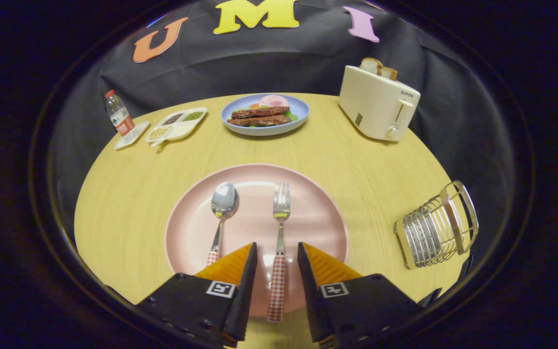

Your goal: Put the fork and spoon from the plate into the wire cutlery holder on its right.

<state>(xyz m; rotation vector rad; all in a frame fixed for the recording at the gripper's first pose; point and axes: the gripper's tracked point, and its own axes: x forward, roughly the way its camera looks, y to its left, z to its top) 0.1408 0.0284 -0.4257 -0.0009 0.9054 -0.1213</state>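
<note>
Taking the pink plate (317,220) as our landmark on the round wooden table (129,194), we start far beyond it on the left, where we see a water bottle (118,115) on a small white tray (127,139), then a white divided dish (178,125) of grains. On the plate's left half lies the spoon (221,213), bowl away from us, its checked handle partly under the left finger. Beside it, at the plate's middle, lies the fork (279,242), tines away. Its red-checked handle runs between our gripper (277,252) fingers, which stand apart with a gap on each side of it, gripping nothing. Straight beyond the plate sits a blue plate (298,109) of food. Beyond it to the right stands a cream toaster (378,103) with bread slices (379,67). Right of the plate, apart from it, we see the wire cutlery holder (438,227) near the table edge.
</note>
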